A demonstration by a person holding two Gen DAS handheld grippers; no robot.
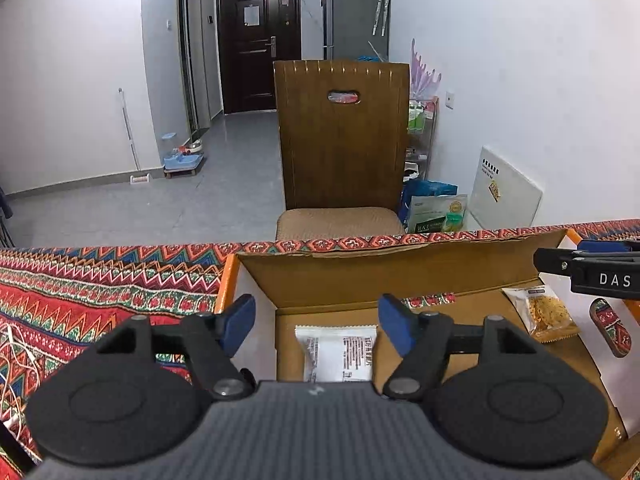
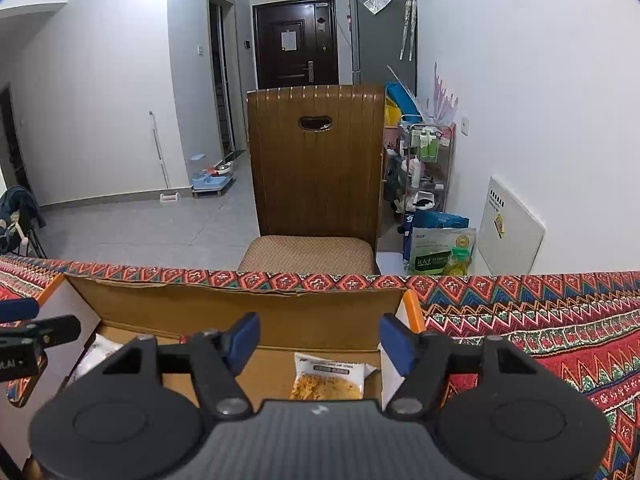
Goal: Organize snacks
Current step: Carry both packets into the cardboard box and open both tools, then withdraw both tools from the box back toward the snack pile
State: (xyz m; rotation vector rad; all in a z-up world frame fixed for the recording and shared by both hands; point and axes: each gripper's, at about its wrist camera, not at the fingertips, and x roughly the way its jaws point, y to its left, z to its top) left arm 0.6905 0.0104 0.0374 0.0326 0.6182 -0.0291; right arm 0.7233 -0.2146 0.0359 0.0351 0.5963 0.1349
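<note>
Hovering both tools over the cardboard box (image 1: 400,276), we judge the snacks are being gathered there. Left gripper (image 1: 318,326) gapes, nothing clamped; the white packet (image 1: 336,354) lies on the box floor just beneath. Right gripper (image 2: 320,340) likewise unclenched, the cracker packet (image 2: 328,378) on the box floor below it.
</note>
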